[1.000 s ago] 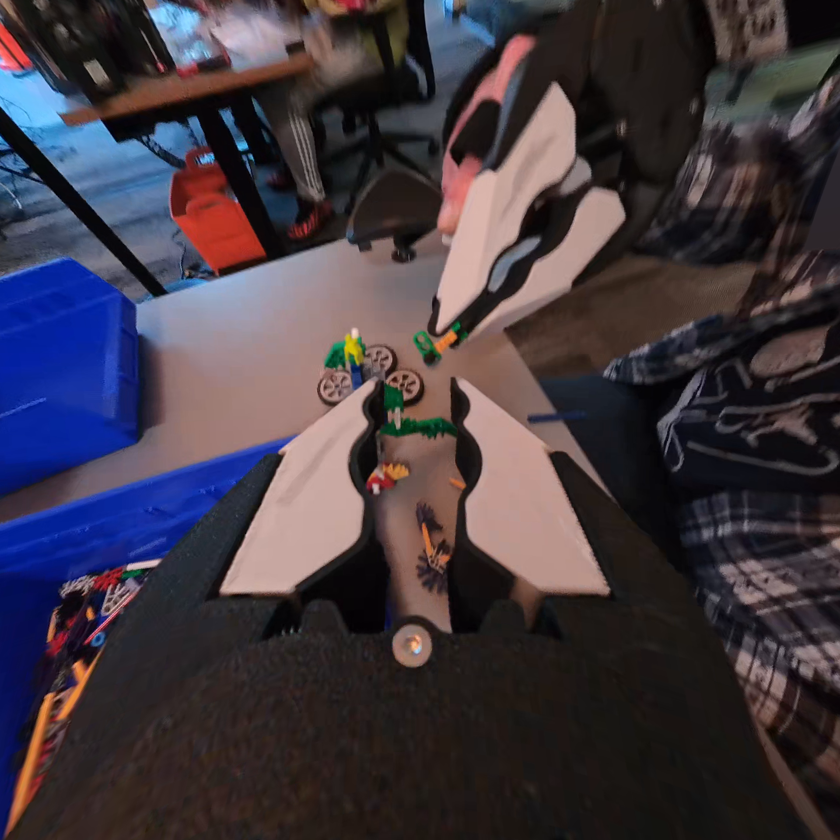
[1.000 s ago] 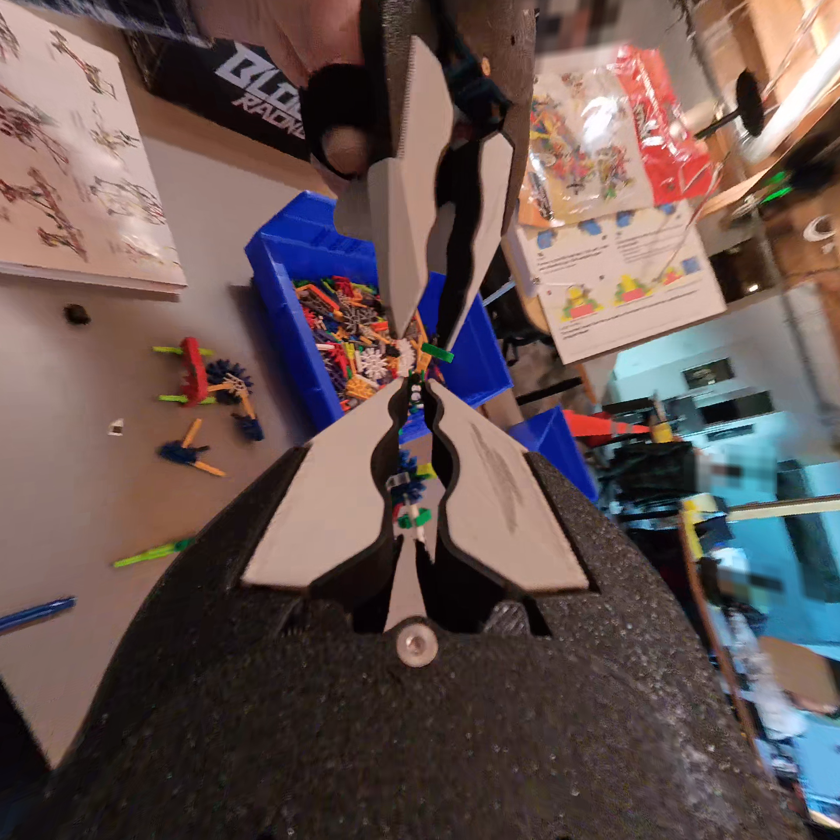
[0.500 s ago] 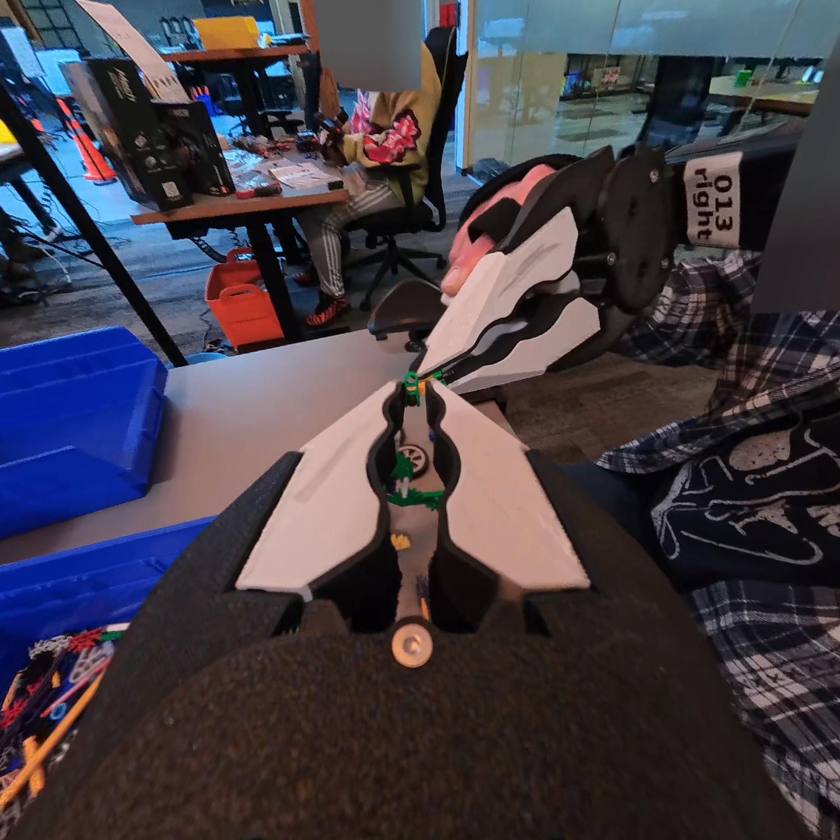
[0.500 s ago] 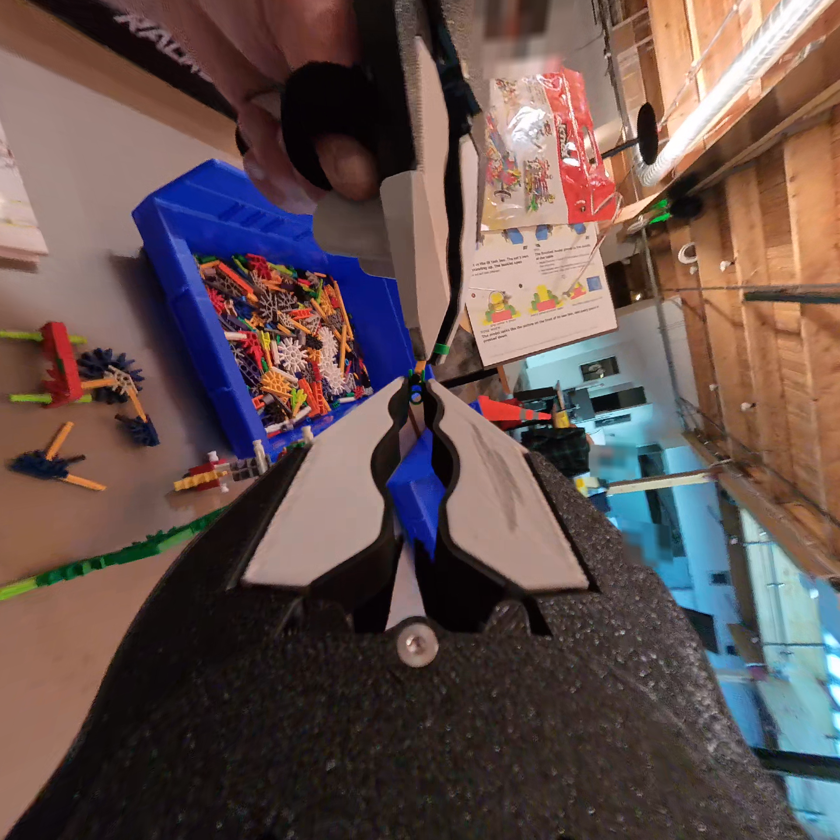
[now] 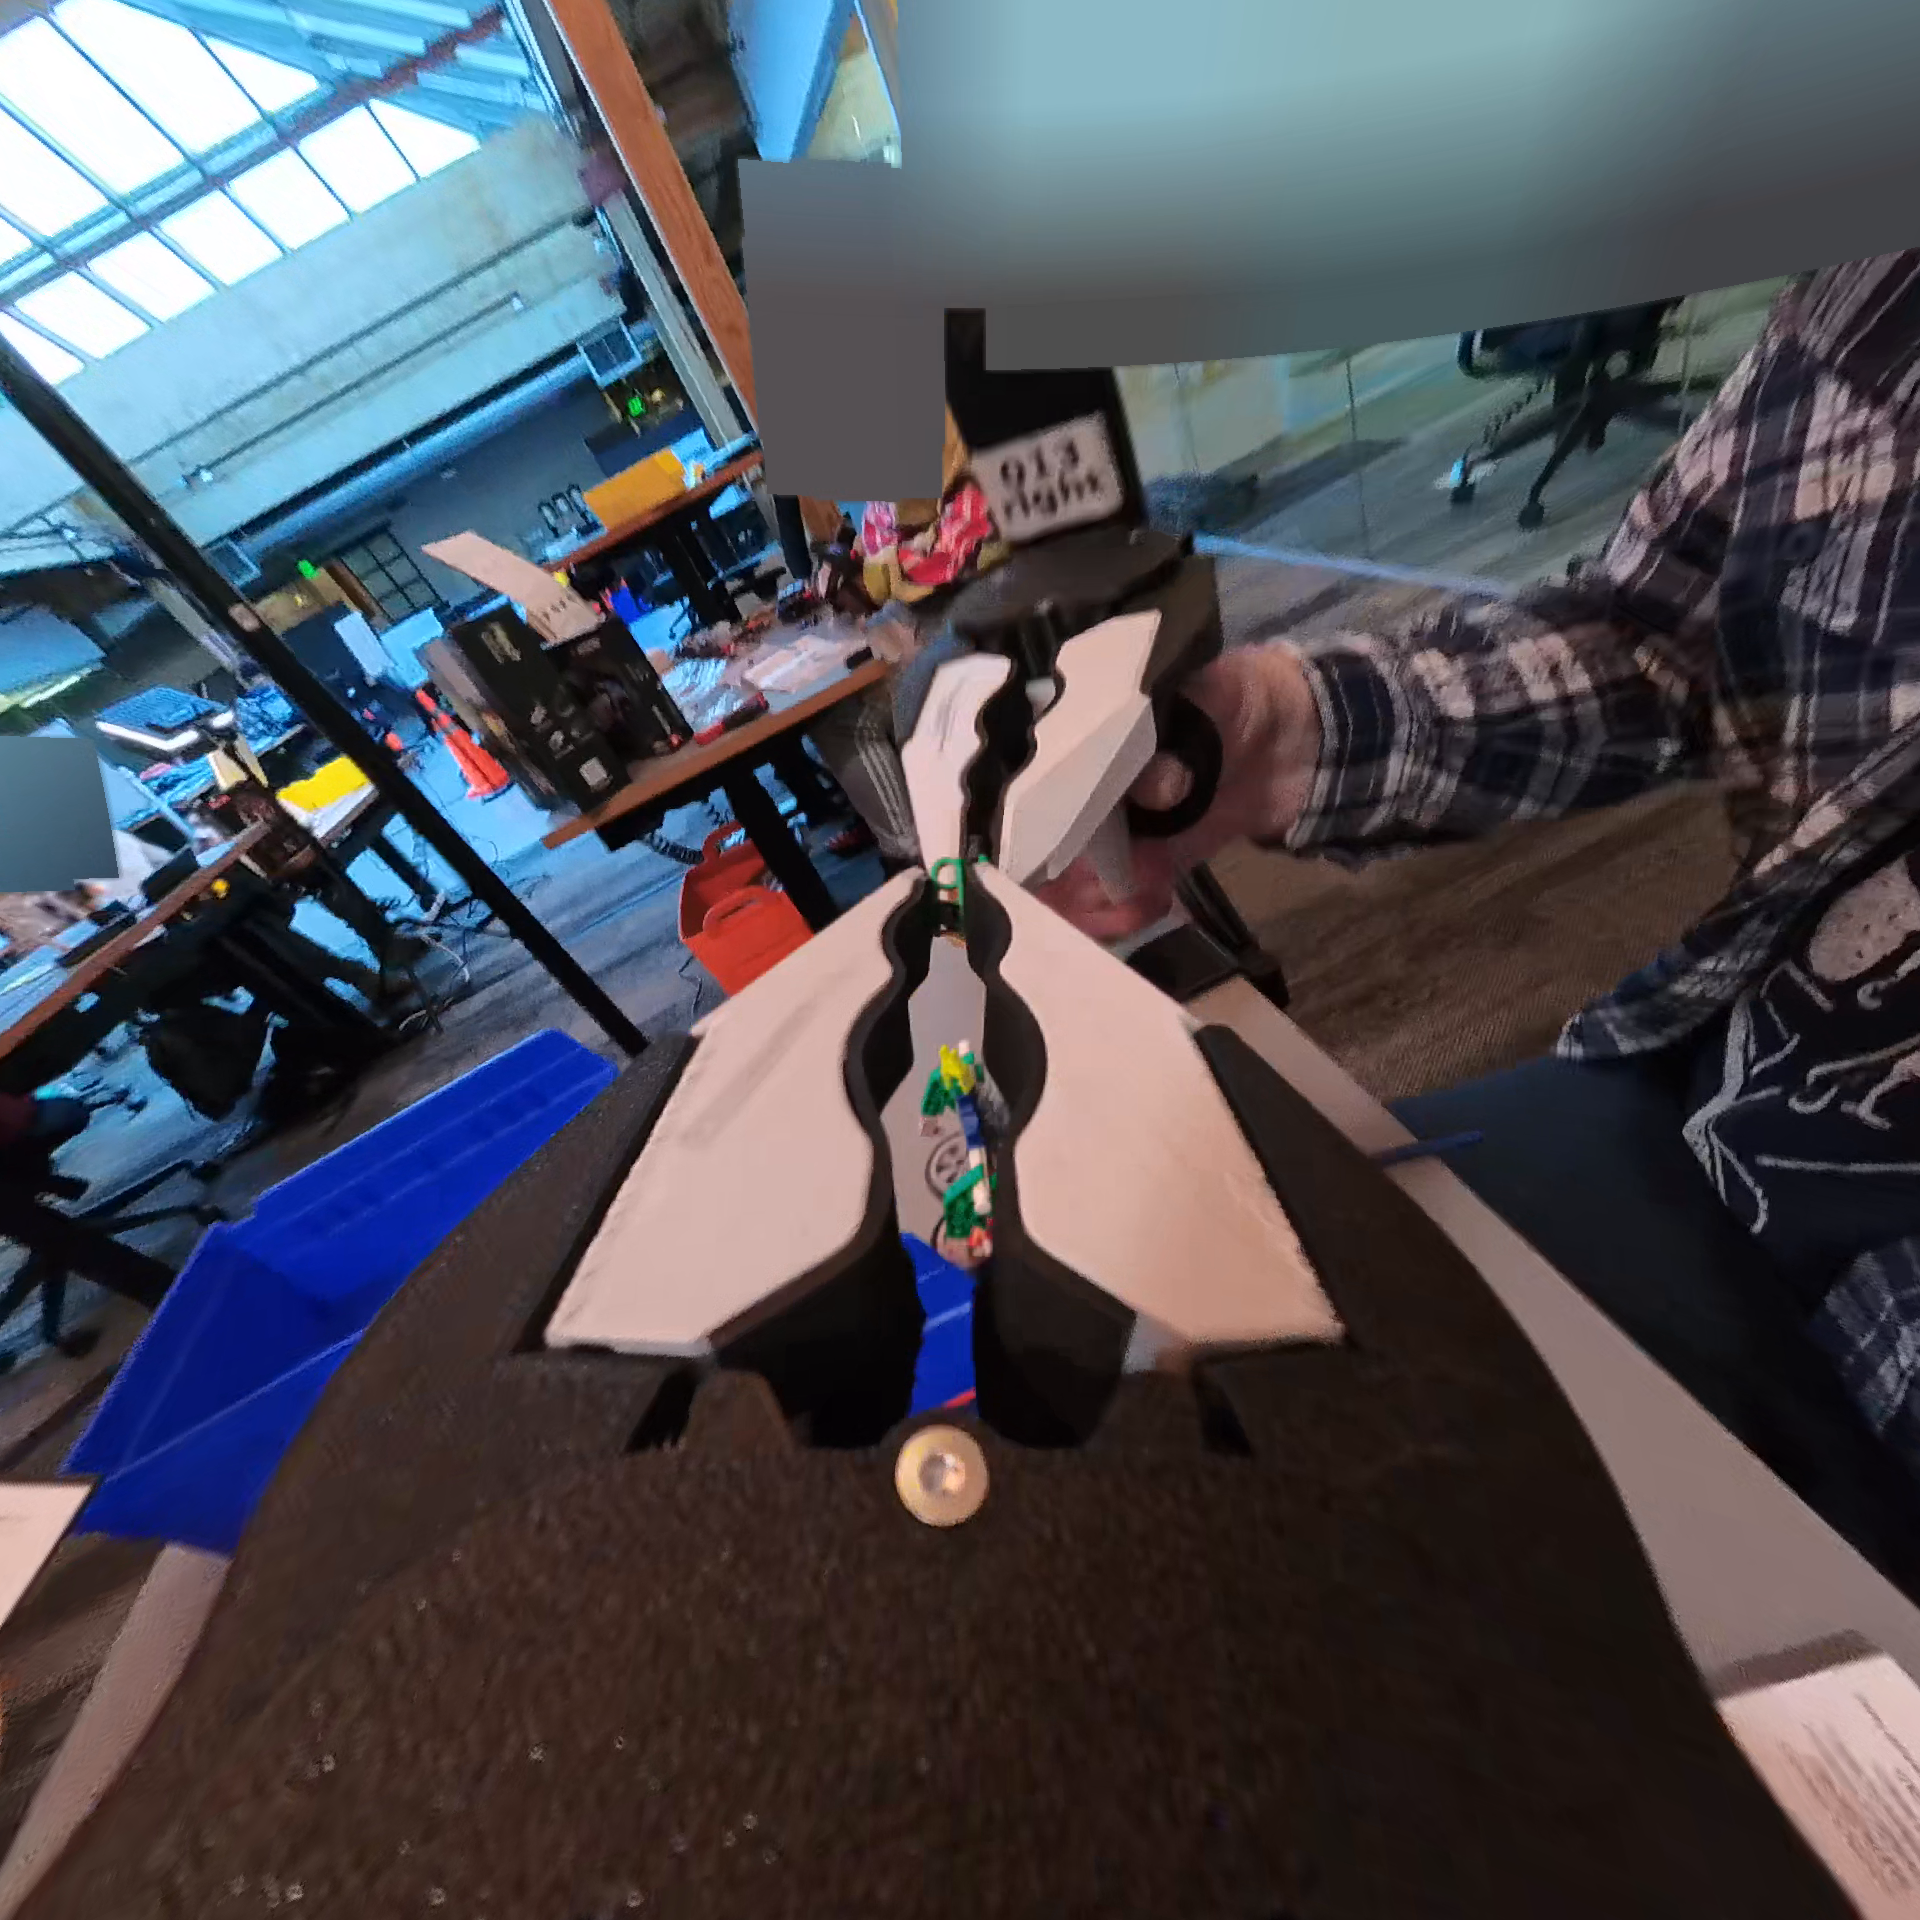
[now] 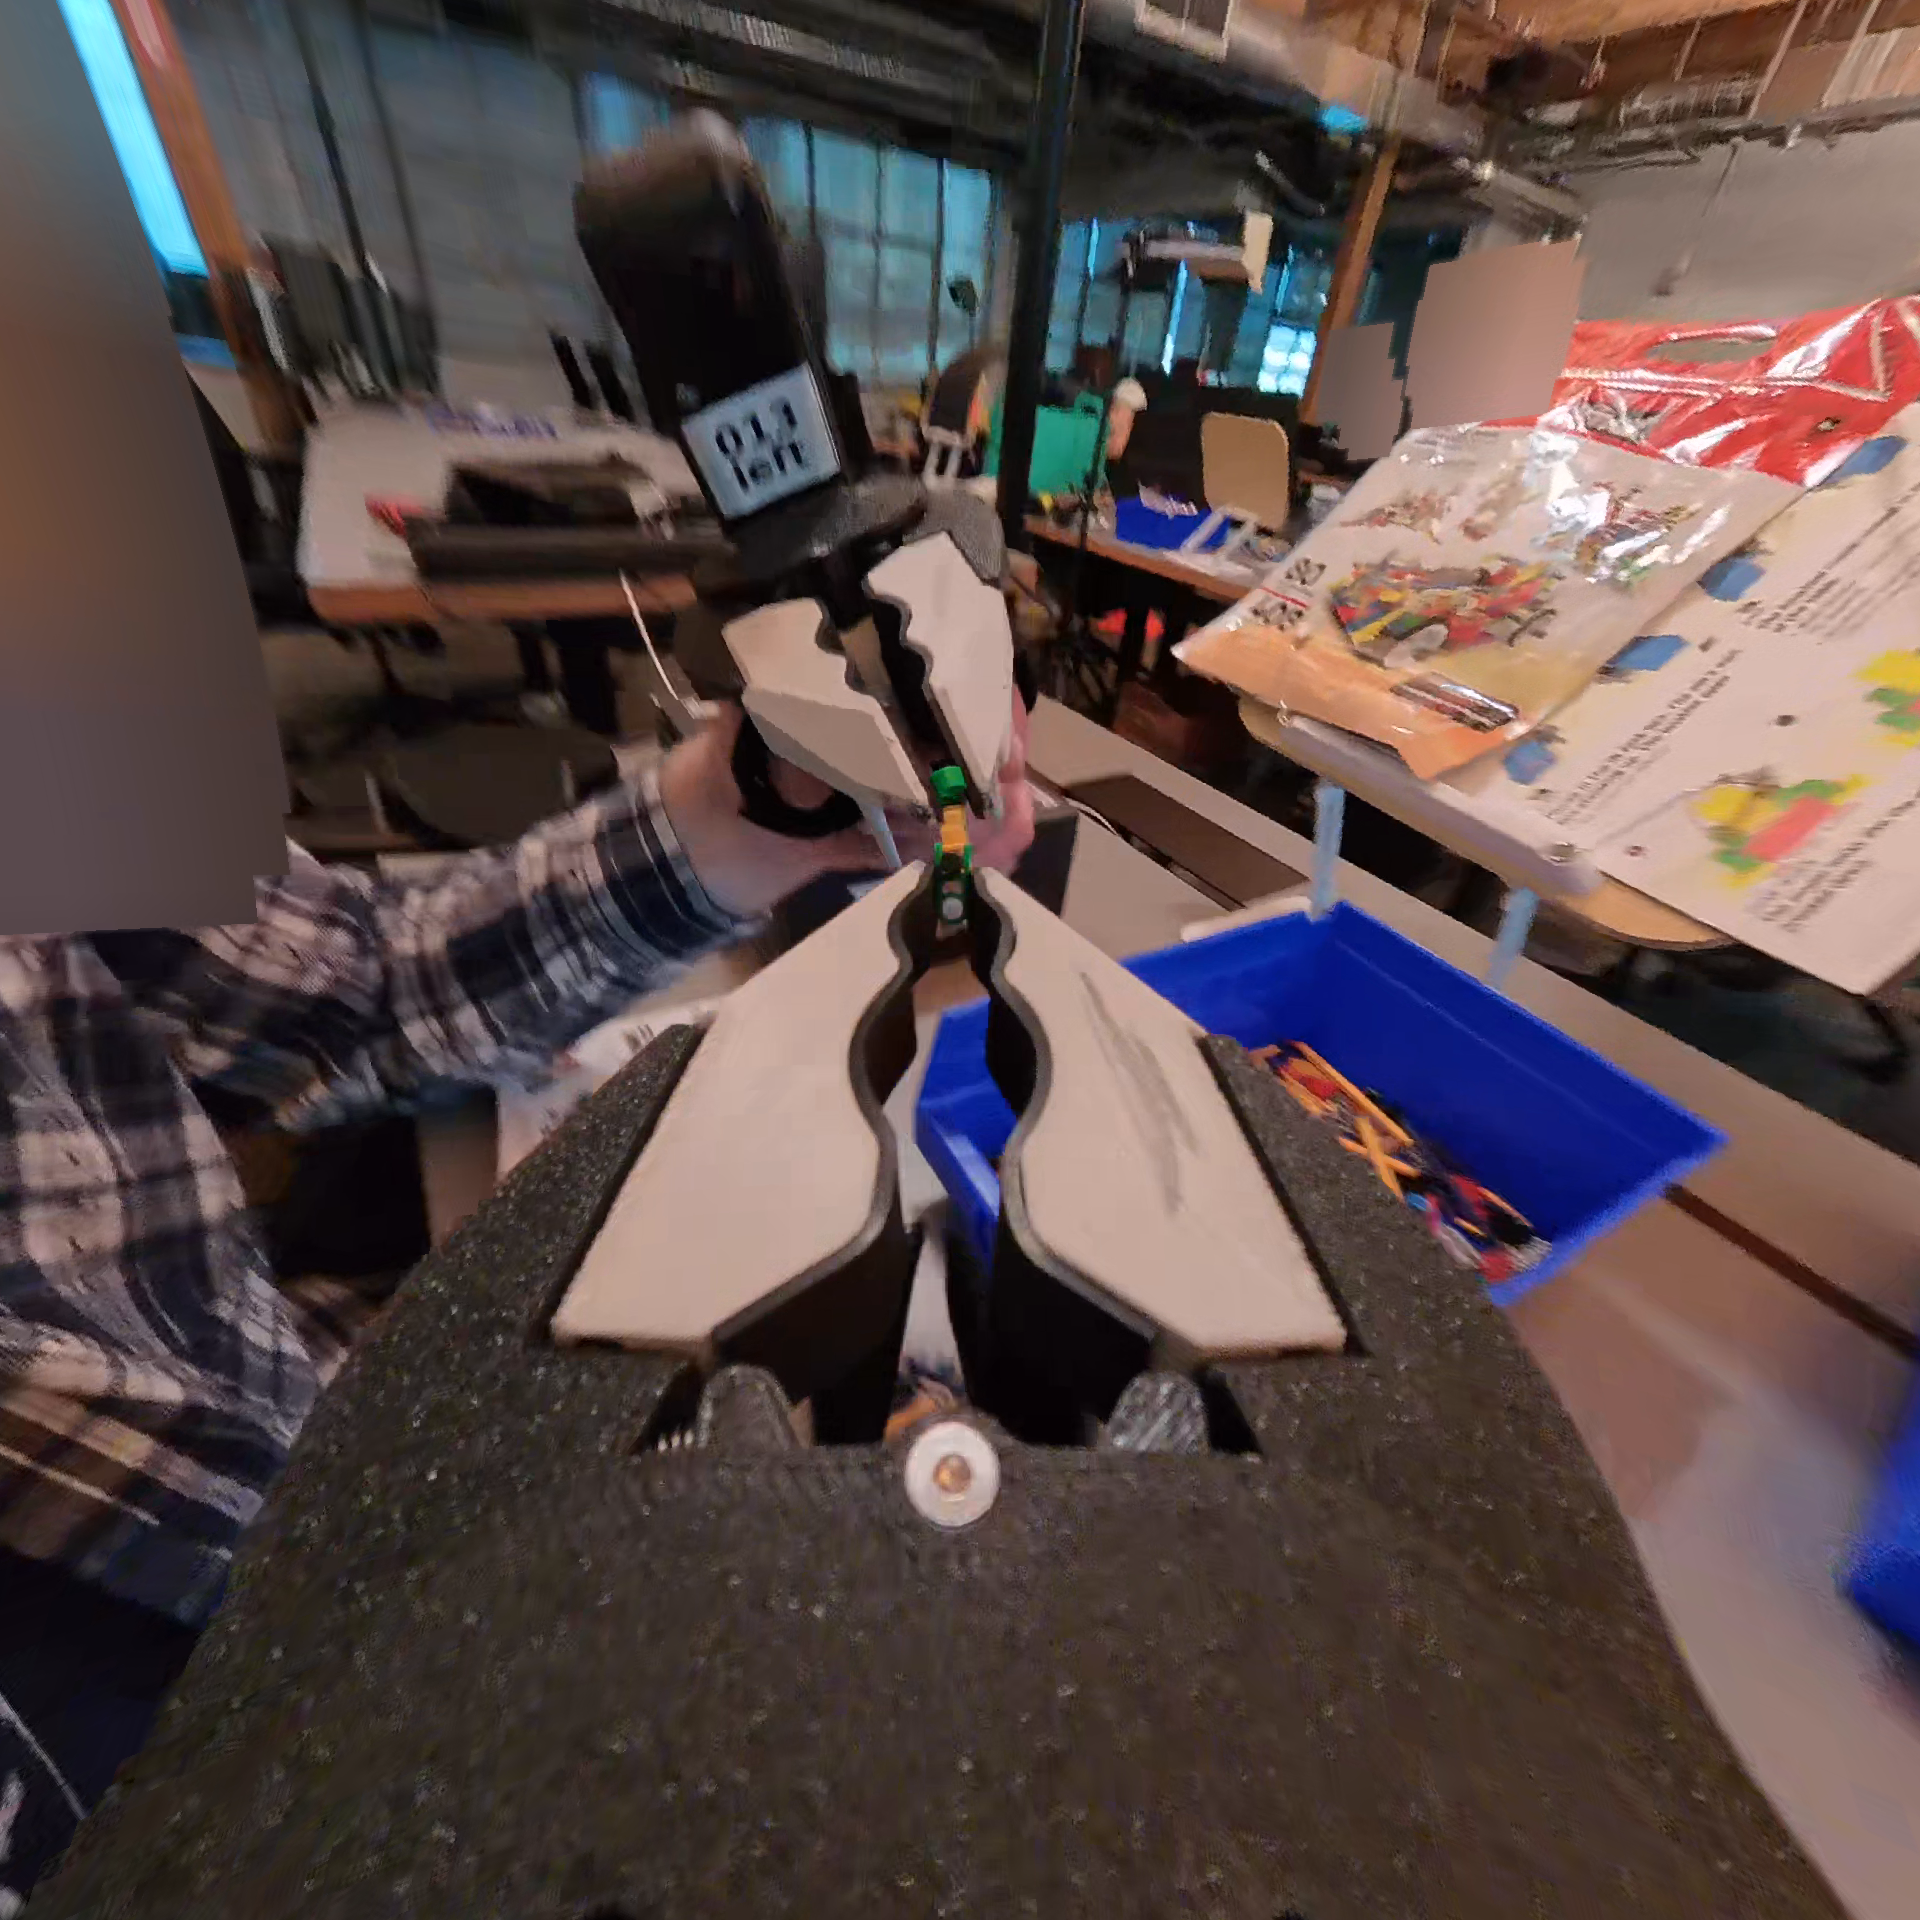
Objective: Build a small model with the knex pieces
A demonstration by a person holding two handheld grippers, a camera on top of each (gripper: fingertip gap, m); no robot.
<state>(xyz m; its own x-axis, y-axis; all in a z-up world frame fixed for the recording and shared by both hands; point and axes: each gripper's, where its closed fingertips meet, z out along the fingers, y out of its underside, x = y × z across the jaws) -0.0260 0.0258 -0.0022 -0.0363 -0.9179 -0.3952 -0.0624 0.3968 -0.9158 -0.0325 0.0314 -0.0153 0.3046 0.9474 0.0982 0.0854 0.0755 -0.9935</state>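
Both held tip to tip above the table [image 6: 1766,1236], near its front edge. Left gripper [image 5: 951,883] clamped on small green connector piece [image 5: 948,878]; right gripper [image 6: 951,883] clamped on green-and-yellow piece [image 6: 951,896]. White labels on both bodies. Blue parts bin [image 6: 1455,1049] just right; wheeled toy model [image 5: 961,1153] below.

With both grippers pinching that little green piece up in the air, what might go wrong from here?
1. The left gripper and right gripper each grip only a tip of the small green piece, so it may slip free.
2. Held above the table, a dropped piece could land in the blue bin of mixed parts and be hard to find.
3. The fingertips nearly meet, so squeezing or twisting could pop the joint apart.
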